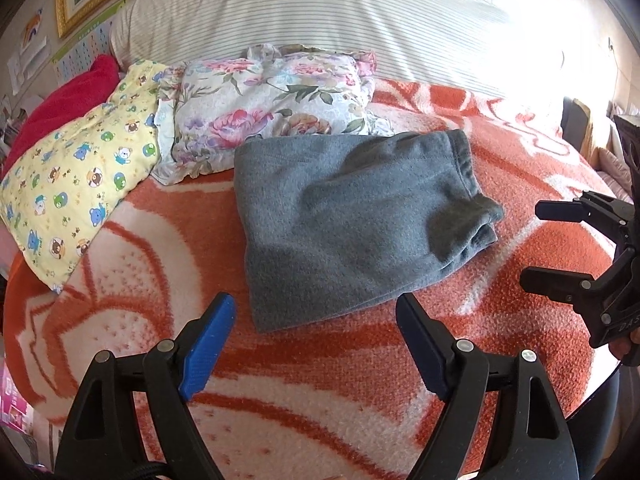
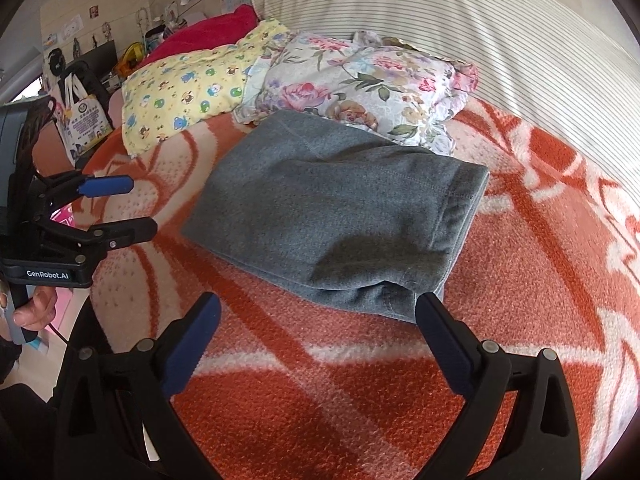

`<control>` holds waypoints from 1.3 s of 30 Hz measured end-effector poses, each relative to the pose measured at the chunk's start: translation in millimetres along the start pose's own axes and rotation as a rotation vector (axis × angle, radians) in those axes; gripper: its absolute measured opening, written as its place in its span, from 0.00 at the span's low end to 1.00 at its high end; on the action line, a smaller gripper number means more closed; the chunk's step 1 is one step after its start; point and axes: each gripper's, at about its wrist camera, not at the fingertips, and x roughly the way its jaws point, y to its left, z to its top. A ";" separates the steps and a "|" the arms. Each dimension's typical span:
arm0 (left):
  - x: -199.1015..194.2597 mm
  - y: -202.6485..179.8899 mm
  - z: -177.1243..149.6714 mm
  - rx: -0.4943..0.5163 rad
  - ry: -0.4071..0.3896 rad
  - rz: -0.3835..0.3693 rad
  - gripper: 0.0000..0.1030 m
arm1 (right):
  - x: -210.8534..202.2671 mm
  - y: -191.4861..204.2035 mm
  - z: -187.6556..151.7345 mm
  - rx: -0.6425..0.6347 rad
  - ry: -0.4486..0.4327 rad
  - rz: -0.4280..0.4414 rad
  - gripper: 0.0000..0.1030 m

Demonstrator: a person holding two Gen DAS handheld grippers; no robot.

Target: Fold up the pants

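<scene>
Grey fleece pants (image 1: 344,216) lie folded into a thick rectangle on the orange-and-white blanket (image 1: 340,380), with the cuff ends bunched at the right corner. My left gripper (image 1: 316,304) hovers open just before the near edge of the pants, touching nothing. My right gripper (image 1: 532,242) stands open at the right, apart from the cloth. In the right wrist view the pants (image 2: 328,216) lie ahead of the open right gripper (image 2: 318,302), whose right fingertip is close to the near corner. The left gripper (image 2: 142,206) is open at the left, held by a hand.
A floral pillow (image 1: 272,108) touches the far edge of the pants, with a yellow bear-print pillow (image 1: 84,176) and a red blanket (image 1: 68,104) to its left. A striped bolster (image 1: 320,12) runs along the back. The bed's edge (image 2: 92,280) drops off at left.
</scene>
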 end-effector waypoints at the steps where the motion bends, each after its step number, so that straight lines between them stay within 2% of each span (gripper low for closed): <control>1: -0.5 -0.6 0.3 0.004 -0.002 0.001 0.81 | -0.2 0.6 -0.1 -0.002 0.000 0.001 0.96; 21: -8.4 2.2 6.7 0.008 -0.036 0.019 0.83 | 0.3 7.8 9.5 -0.046 -0.013 0.010 0.98; 39: -1.0 8.0 9.5 0.000 -0.034 0.020 0.83 | 9.6 11.7 9.0 -0.049 -0.005 0.019 0.98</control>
